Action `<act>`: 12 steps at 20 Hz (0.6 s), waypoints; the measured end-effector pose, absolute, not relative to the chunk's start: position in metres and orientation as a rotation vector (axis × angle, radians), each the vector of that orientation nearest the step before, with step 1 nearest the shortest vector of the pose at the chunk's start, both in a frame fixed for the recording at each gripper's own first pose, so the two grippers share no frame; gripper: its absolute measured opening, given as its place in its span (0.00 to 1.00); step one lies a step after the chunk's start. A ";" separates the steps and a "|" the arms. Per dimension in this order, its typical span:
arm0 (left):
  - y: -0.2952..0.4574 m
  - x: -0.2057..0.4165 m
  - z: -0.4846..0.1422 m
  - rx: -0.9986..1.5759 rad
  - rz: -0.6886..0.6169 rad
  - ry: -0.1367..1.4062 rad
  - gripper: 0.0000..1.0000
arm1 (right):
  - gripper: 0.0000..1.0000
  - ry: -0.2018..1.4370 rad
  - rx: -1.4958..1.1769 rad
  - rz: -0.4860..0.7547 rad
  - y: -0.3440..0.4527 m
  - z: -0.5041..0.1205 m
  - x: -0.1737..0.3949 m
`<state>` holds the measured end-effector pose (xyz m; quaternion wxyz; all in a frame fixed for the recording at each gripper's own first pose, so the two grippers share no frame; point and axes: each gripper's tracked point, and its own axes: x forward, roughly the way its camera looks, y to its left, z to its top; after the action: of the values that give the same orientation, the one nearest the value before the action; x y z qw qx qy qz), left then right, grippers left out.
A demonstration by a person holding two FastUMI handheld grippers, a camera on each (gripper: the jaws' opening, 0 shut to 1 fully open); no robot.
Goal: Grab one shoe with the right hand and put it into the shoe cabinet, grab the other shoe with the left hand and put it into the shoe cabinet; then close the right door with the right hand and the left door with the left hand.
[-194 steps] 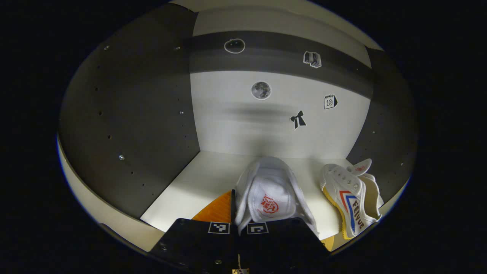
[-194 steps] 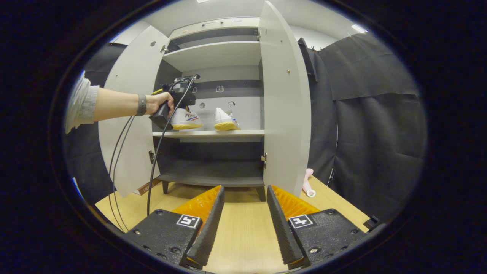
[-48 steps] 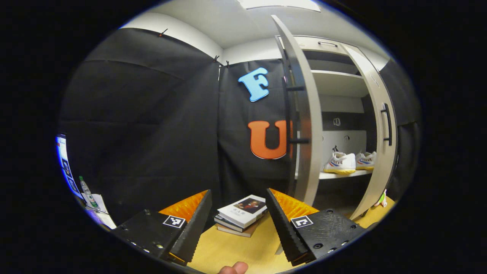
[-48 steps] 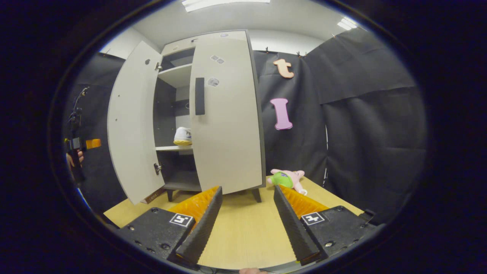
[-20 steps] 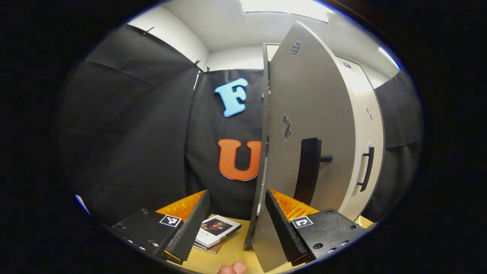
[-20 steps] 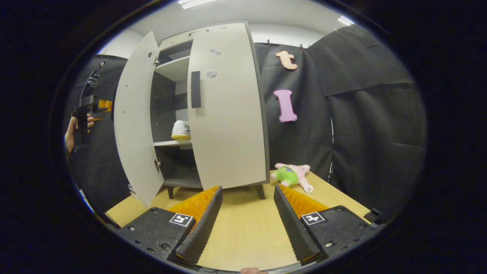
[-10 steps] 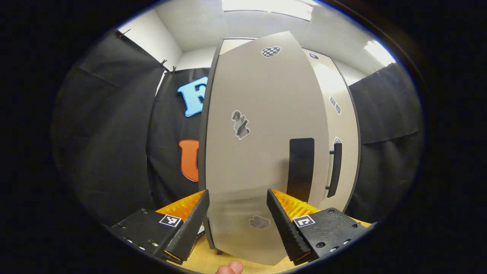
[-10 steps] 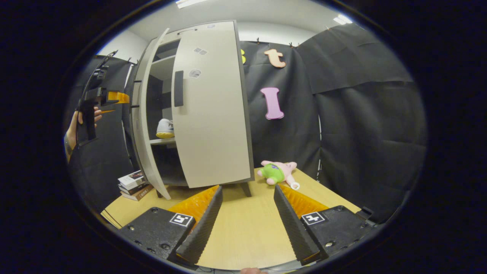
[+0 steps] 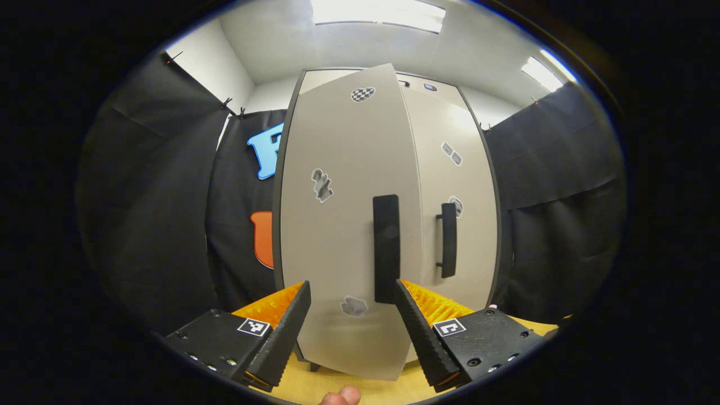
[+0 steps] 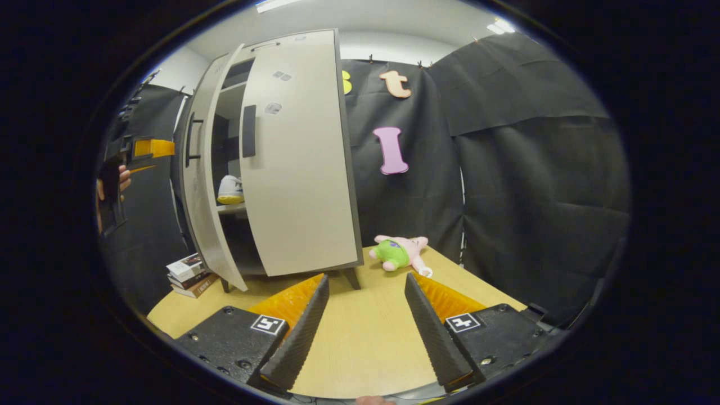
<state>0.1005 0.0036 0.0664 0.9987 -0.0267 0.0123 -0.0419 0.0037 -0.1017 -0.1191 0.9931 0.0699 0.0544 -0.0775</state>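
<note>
In the left gripper view the shoe cabinet's left door (image 9: 337, 236) stands a little ajar right in front of me, its dark handle (image 9: 386, 247) just above my open left gripper (image 9: 351, 283). Nothing sits between the fingers. The right door (image 9: 458, 185) looks shut. In the right gripper view the left door (image 10: 199, 197) is seen edge-on, and one white shoe (image 10: 230, 189) with a yellow sole shows through the gap on the shelf. A hand (image 10: 112, 185) holds the left gripper (image 10: 147, 152) beside that door. My right gripper (image 10: 366, 276) is open over the table, well back from the cabinet.
A wooden table (image 10: 360, 337) carries the cabinet. A pink and green plush toy (image 10: 400, 251) lies to the right of the cabinet's leg. A small stack of books (image 10: 188, 274) sits on the table at the cabinet's left. Black cloth walls close in on all sides.
The left door has swung further toward the cabinet, from half open to nearly shut, with the left gripper following it. The right gripper has stayed open and back over the table.
</note>
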 end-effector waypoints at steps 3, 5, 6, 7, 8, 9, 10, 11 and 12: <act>-0.021 0.065 0.029 -0.121 -0.095 0.068 0.90 | 0.89 0.112 0.134 -0.139 -0.093 -0.121 0.003; -0.032 0.040 0.003 -0.144 -0.083 0.112 0.90 | 0.89 0.112 0.127 -0.115 -0.083 -0.121 0.001; -0.037 0.027 -0.009 -0.157 -0.069 0.128 0.90 | 0.89 0.106 0.124 -0.105 -0.079 -0.120 -0.001; -0.043 0.016 -0.021 -0.176 -0.077 0.141 0.90 | 0.89 0.100 0.121 -0.097 -0.074 -0.119 -0.002; -0.053 0.008 -0.031 -0.191 -0.094 0.156 0.91 | 0.89 0.095 0.118 -0.090 -0.071 -0.118 -0.004; -0.060 -0.001 -0.042 -0.196 -0.101 0.173 0.91 | 0.89 0.092 0.115 -0.076 -0.065 -0.119 -0.006; -0.064 -0.014 -0.054 -0.187 -0.100 0.194 0.91 | 0.89 0.096 0.107 -0.062 -0.059 -0.120 -0.006; -0.065 -0.023 -0.064 -0.168 -0.091 0.210 0.91 | 0.89 0.101 0.097 -0.054 -0.056 -0.123 -0.007; -0.064 -0.032 -0.072 -0.139 -0.078 0.216 0.91 | 0.89 0.103 0.090 -0.044 -0.053 -0.123 -0.008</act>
<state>-0.0315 -0.0641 -0.0721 0.9910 -0.0691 0.1078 -0.0388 -0.0082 -0.0526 -0.1235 0.9974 0.0452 0.0513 -0.0221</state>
